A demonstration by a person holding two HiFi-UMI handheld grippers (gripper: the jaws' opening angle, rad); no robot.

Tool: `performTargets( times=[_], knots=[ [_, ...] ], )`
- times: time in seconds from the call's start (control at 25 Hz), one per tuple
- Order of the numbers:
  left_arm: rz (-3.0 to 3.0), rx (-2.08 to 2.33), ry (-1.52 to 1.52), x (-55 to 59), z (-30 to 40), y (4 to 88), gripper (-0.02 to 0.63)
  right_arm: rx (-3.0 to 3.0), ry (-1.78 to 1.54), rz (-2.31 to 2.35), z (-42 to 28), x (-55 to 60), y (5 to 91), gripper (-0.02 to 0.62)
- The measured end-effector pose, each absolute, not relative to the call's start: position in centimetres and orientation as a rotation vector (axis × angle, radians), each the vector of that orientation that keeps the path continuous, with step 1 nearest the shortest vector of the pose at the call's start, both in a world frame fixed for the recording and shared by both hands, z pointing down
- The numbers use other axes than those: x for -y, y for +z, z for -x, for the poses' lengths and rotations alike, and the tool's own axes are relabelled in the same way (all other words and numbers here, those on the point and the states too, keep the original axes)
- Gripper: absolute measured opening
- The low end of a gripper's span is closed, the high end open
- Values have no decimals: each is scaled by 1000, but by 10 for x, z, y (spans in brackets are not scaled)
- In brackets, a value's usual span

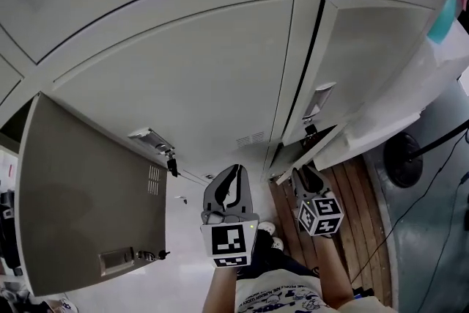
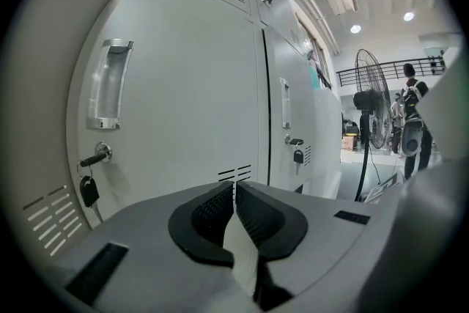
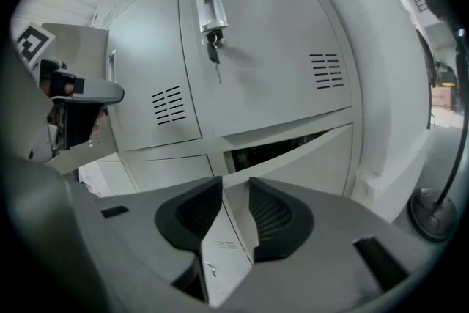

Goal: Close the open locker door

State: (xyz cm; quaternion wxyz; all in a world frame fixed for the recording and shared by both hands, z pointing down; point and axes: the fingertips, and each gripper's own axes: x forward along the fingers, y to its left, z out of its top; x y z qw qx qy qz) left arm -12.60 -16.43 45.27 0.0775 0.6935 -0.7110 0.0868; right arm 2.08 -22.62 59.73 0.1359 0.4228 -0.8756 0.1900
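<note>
A wall of grey lockers (image 1: 183,77) fills the head view from above. One large door (image 1: 88,201) at the lower left stands swung wide open. A lower door (image 1: 314,149) at the right is ajar; the right gripper view shows it tilted out (image 3: 308,165) with a dark gap above it. My left gripper (image 1: 233,176) points at the closed doors in the middle, jaws shut and empty (image 2: 234,185). My right gripper (image 1: 302,174) hovers just before the ajar door's edge, with its jaws (image 3: 234,183) parted and nothing between them.
Keys hang from locks on the closed doors (image 2: 89,187) (image 3: 214,48). A standing fan (image 2: 370,106) with a round base (image 1: 403,157) stands at the right on grey floor. Wooden slats (image 1: 359,194) lie under the right lockers. A person (image 2: 410,121) stands far off.
</note>
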Motion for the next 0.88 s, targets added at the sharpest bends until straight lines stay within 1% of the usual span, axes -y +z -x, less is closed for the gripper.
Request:
performTargets(
  times=[0.88],
  knots=[
    [-1940,2223,281,158,174,461,15,2607,583,-1221,22,265,601,112]
  ],
)
